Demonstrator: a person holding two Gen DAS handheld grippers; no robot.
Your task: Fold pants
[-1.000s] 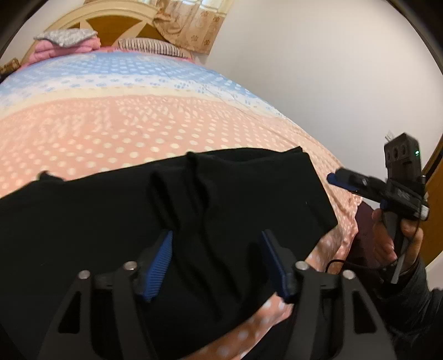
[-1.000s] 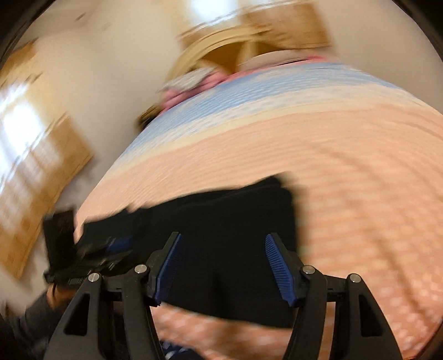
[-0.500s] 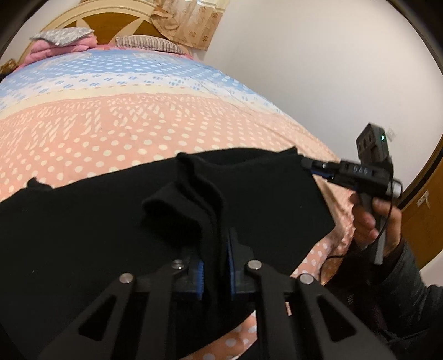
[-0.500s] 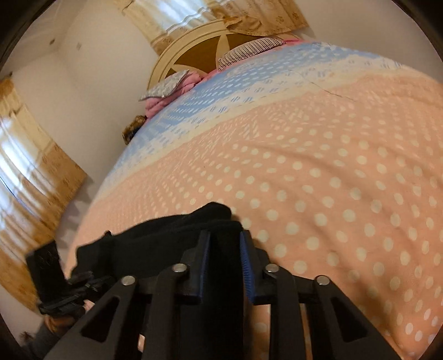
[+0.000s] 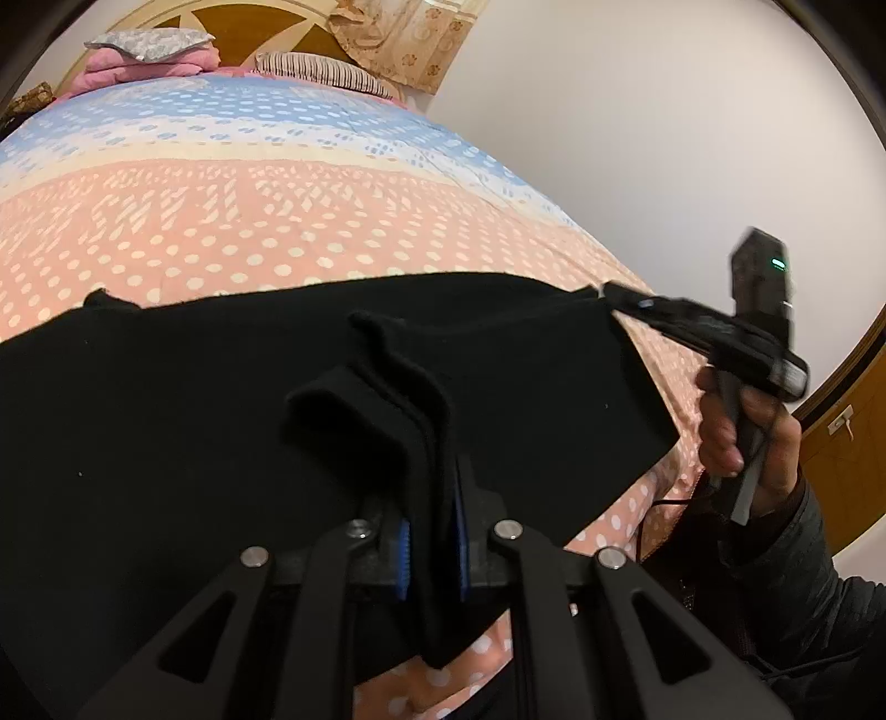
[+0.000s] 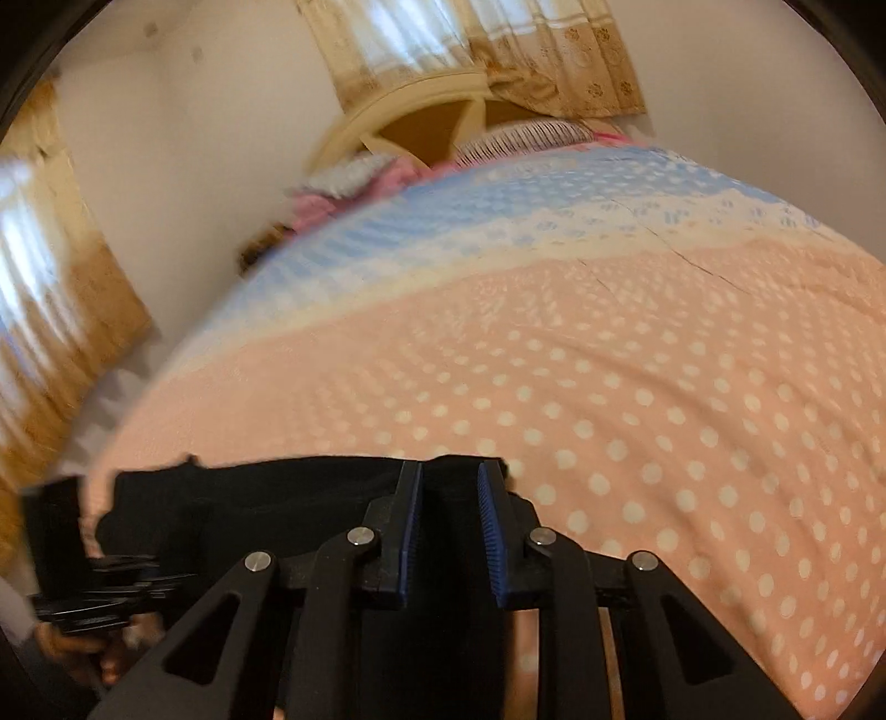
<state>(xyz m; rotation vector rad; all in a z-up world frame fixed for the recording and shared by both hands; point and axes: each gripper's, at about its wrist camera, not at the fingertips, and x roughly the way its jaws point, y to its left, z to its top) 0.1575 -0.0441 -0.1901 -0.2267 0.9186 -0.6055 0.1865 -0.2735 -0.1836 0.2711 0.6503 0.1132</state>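
Black pants (image 5: 166,421) lie across the near edge of a polka-dot bedspread (image 5: 277,221). My left gripper (image 5: 432,545) is shut on a bunched fold of the pants, which stands up between its blue pads. My right gripper shows at the right of the left wrist view (image 5: 614,291), pinching the pants' far right corner. In the right wrist view my right gripper (image 6: 449,531) is shut on the black cloth (image 6: 277,498), which fills the gap between its blue pads. The left gripper shows at that view's lower left (image 6: 105,581).
The bed runs back to a wooden headboard (image 5: 266,27) with pillows (image 5: 149,52) and curtains (image 6: 476,50). A white wall (image 5: 637,138) is on the right, with a wooden door (image 5: 847,443) beyond the bed's corner.
Both grippers were open a second ago and have shut on the pants. Since then the right gripper has drawn its corner outward, stretching the cloth flatter.
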